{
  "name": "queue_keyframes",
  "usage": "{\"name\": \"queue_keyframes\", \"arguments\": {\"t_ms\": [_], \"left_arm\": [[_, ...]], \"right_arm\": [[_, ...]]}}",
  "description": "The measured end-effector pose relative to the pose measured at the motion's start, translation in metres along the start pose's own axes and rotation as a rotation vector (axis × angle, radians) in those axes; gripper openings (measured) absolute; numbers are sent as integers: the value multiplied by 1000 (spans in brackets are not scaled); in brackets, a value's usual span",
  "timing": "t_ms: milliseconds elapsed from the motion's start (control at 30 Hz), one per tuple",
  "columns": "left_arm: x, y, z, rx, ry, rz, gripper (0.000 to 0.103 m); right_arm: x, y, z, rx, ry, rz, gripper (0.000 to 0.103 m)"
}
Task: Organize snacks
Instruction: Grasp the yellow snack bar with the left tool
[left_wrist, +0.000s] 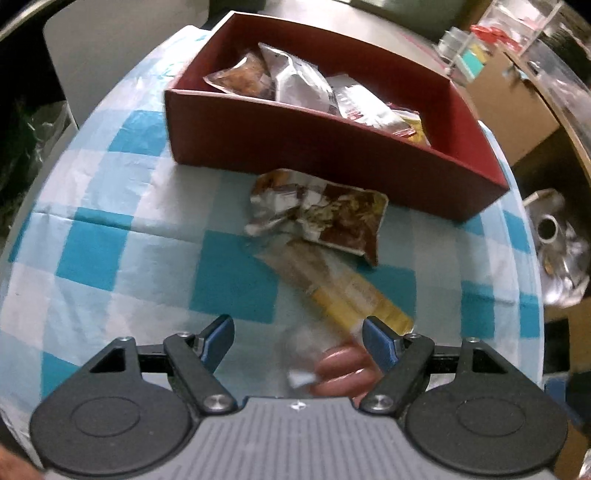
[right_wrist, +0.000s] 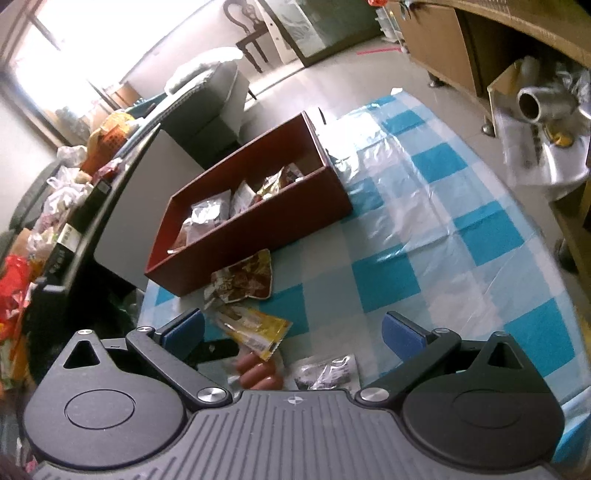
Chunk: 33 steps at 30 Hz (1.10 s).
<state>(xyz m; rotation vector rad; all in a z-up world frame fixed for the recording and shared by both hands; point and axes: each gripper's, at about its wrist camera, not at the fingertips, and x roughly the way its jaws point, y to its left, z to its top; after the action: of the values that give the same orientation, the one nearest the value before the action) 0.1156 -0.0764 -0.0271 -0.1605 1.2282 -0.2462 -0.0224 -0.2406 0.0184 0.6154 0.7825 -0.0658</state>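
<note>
Collection is the step I judge to be in hand: several packets already lie inside the red box (left_wrist: 332, 147), and four snacks are still out on the checked tablecloth (left_wrist: 110, 229). In the left wrist view my left gripper (left_wrist: 298, 332) stands with its blue pads well apart and nothing pressed between them. It tilts steeply down at the cloth, with the sausage pack (left_wrist: 341, 373) low in the gap towards the five o'clock side and partly hidden by the body. The yellow packet (left_wrist: 354, 299) runs from the middle of that view down to the right-hand pad at about four o'clock, seemingly just short of touching it. The crumpled brown packet (left_wrist: 325, 214) lies at twelve o'clock from the tongs, just in front of the box's near wall.

My right gripper (right_wrist: 293, 332) is also spread wide and empty, angled down less steeply, with a small silver packet (right_wrist: 328, 373) lying at six o'clock in its gap.

The next move, I think, calls for lowering the left tongs over the sausage pack or the yellow packet and closing squarely; both wrappers look slippery and overlap slightly, so I risk pinching two.
</note>
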Motion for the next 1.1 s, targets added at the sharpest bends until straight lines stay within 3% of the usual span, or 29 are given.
{"name": "queue_keyframes", "arguments": {"t_ms": [167,300,400,600,667,733,933,1000,1033,1100], "left_arm": [[15,-22,8,-73,16,29,74],[24,-40,12,-63,-7,91,76],[32,-53,11,10,-15,152,79],[22,-45,-6,187,-52,171,50],[15,-28,-8,187,-24,180,39],[6,-5,-8,169,10,157,37],[-9,50,-12,152,3,206,37],[-10,52,-14,161,-8,193,39],[-9,50,-14,178,-15,198,42],[-5,43,-17,236,-42,225,57]], "right_arm": [[-7,-3,4,17,-16,35,103],[-12,-7,5,24,-28,36,103],[-15,-12,7,49,-26,47,103],[-13,-13,7,56,1,52,103],[-13,-11,7,49,10,59,103],[-11,-9,6,39,20,61,103],[14,13,-6,-66,102,-18,103],[26,22,-10,-106,129,-59,103],[33,25,-11,-117,147,-75,103],[43,30,-15,-133,179,-94,103]]}}
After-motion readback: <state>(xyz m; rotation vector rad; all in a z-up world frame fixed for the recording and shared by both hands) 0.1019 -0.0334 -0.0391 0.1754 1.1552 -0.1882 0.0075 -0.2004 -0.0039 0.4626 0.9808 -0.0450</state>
